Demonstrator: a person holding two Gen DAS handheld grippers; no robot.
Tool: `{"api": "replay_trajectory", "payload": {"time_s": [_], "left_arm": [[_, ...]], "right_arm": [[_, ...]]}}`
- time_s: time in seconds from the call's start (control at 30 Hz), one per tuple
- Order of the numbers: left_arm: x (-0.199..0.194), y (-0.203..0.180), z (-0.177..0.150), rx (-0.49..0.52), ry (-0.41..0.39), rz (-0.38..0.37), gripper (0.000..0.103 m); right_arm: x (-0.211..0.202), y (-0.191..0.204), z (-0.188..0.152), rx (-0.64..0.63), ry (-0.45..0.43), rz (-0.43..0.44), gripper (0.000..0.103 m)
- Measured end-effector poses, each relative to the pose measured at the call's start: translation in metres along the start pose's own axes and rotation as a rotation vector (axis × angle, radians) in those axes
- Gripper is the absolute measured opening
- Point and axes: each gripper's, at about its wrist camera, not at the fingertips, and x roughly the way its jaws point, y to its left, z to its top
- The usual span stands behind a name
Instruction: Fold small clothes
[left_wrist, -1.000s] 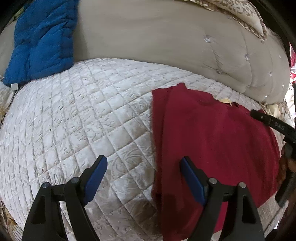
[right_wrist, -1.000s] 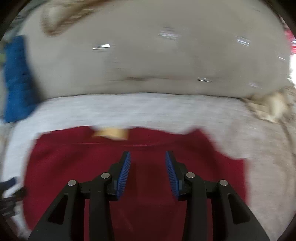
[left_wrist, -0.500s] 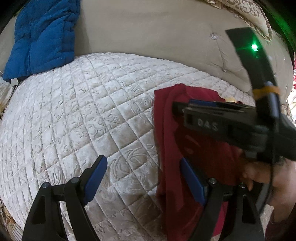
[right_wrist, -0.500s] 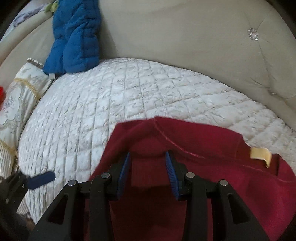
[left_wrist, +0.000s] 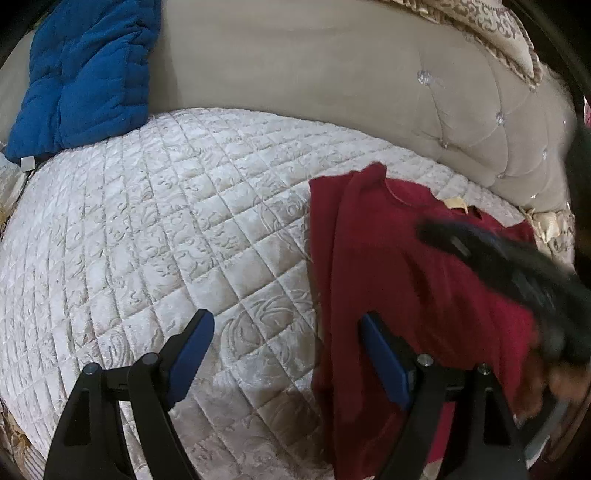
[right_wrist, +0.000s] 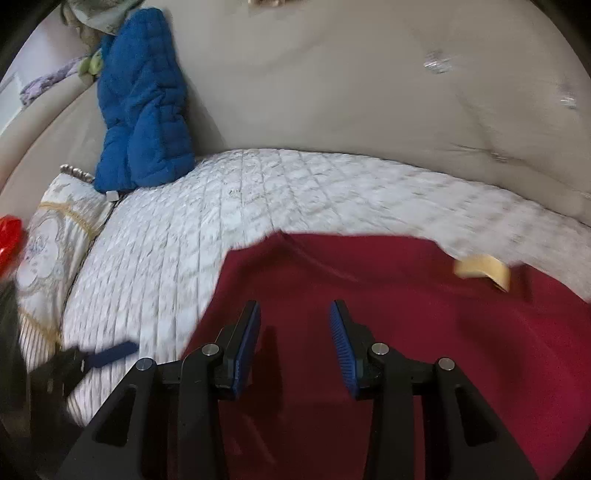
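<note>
While the big beige tufted sofa back (left_wrist: 332, 74) fills the far side of both views, the work surface is the cream quilted seat cover (left_wrist: 147, 240), and that is what the folding must be judged against. On it, toward the right in the left wrist view, lies the dark red knit top (left_wrist: 399, 266), already doubled lengthwise so its left edge is a straight fold, with its neckline and small tan neck label (right_wrist: 484, 271) at the far end. A blue padded jacket (left_wrist: 85, 70) leans at the far left, well apart from the garment.

Left gripper (left_wrist: 284, 354) hovers with its jaws released and wide, one blue pad over bare quilt and the other over the near part of the red cloth; nothing is between them. Right gripper (right_wrist: 295, 343) sits low over the garment's middle with its jaws narrowed but parted, no cloth visibly pinched; it shows blurred in the left wrist view.

The step in hand looks like taking hold for the next fold, probably bringing the hem up to the neckline or the other way. To do it well, I would pinch both layers together close to an edge, one gripper at each corner of that end, lift only enough to clear the quilt, and carry both corners evenly so the straight fold stays aligned. Grabbing a single layer, or dragging across the textured quilt, would likely open the earlier fold.
</note>
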Motion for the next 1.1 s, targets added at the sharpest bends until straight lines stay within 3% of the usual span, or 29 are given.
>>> {"api": "replay_trajectory", "payload": {"time_s": [0.17, 0.3, 0.43, 0.57, 0.7, 0.77, 0.87, 0.97, 1.1], "left_arm": [[-0.008, 0.021, 0.004, -0.087, -0.023, 0.002, 0.085], [-0.012, 0.034, 0.006, -0.139, -0.035, 0.016, 0.085], [-0.017, 0.041, 0.006, -0.158, -0.045, 0.014, 0.085], [-0.02, 0.045, 0.007, -0.164, -0.05, 0.009, 0.085], [-0.023, 0.048, 0.008, -0.169, -0.053, 0.004, 0.085], [-0.024, 0.048, 0.009, -0.173, -0.058, -0.002, 0.085], [-0.025, 0.046, 0.01, -0.168, -0.062, -0.005, 0.085], [-0.025, 0.045, 0.01, -0.158, -0.062, -0.001, 0.085], [-0.029, 0.046, 0.011, -0.173, -0.084, -0.003, 0.085]], "right_arm": [[-0.051, 0.008, -0.055, -0.061, 0.005, 0.061, 0.018], [-0.072, 0.045, -0.103, -0.158, 0.02, 0.095, 0.018], [-0.071, 0.082, -0.132, -0.166, 0.028, 0.222, 0.018], [-0.048, 0.102, -0.136, -0.189, 0.041, 0.148, 0.018], [-0.029, 0.117, -0.133, -0.229, 0.003, -0.032, 0.018], [-0.025, 0.116, -0.132, -0.198, -0.007, -0.07, 0.018], [-0.023, 0.105, -0.127, -0.11, -0.031, -0.087, 0.018], [-0.014, 0.094, -0.118, -0.055, -0.031, -0.114, 0.0], [-0.028, 0.081, -0.113, 0.05, -0.01, 0.044, 0.0]]}}
